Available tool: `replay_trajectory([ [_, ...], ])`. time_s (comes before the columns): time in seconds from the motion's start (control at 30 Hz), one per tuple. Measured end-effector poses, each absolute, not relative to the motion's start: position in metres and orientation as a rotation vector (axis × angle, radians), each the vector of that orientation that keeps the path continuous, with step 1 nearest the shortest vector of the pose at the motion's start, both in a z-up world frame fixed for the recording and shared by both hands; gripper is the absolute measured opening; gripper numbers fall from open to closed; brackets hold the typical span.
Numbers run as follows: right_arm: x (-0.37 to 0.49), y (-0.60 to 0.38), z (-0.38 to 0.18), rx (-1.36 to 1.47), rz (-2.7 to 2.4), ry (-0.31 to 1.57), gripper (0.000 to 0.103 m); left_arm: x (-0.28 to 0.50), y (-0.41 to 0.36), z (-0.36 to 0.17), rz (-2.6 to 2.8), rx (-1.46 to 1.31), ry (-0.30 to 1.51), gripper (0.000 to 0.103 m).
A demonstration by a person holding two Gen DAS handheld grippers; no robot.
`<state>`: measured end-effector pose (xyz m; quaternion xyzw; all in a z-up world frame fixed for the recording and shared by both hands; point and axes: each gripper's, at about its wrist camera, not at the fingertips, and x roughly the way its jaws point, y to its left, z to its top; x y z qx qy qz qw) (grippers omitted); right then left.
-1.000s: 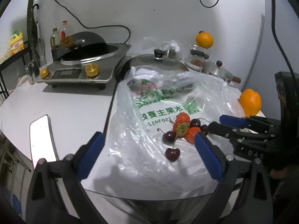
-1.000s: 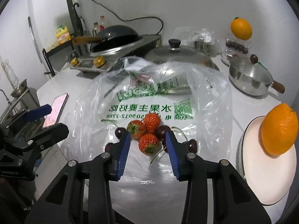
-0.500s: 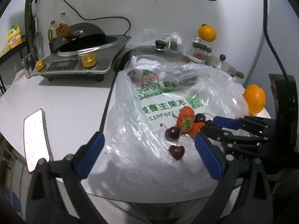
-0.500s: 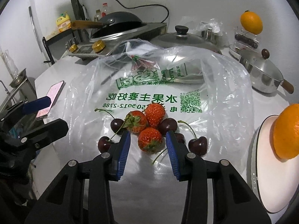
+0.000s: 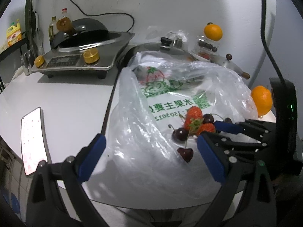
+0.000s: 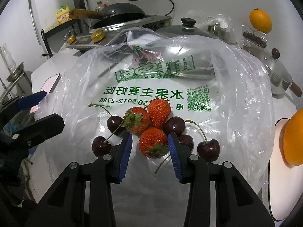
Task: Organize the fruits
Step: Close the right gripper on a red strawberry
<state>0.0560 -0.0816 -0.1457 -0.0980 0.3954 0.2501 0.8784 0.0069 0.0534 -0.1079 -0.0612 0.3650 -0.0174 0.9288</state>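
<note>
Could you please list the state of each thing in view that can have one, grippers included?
Right gripper: open, jaws either side of the nearest strawberry, no contact visible.
Left gripper: open wide, empty.
Plastic bag: spread flat under the fruit.
Pan lid: on its pan.
Plate: holds one orange.
Phone: screen lit.

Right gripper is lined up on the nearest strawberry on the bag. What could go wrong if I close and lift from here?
1. The right gripper straddles the front strawberry with gaps either side; its right finger sits against a cherry, which may get nudged or pinched too.
2. The fruit lies on a loose plastic bag; the film could bunch between the fingers and drag the pile.
3. Strawberries are soft, so a hard squeeze may bruise it.
</note>
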Motion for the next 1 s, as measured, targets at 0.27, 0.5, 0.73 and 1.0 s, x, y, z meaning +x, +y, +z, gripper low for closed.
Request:
replay_trajectory([
  [0.27,0.056,-0.071,-0.15,-0.284,0.492,0.803,0.042,0.006,0.056,-0.108,-0.028,-0.126,0.746,0.098],
  [0.5,0.047,-0.064,-0.156,-0.39,0.456,0.749,0.035,0.003,0.051,-0.105,-0.036,-0.115,0.741,0.098],
  [0.73,0.043,-0.066,-0.156,-0.399,0.472,0.722,0.035,0.0,0.042,-0.1,-0.045,-0.093,0.74,0.098],
  [1.0,0.032,-0.086,-0.133,-0.329,0.503,0.692,0.035,0.003,0.026,-0.1,-0.04,-0.033,0.74,0.098],
])
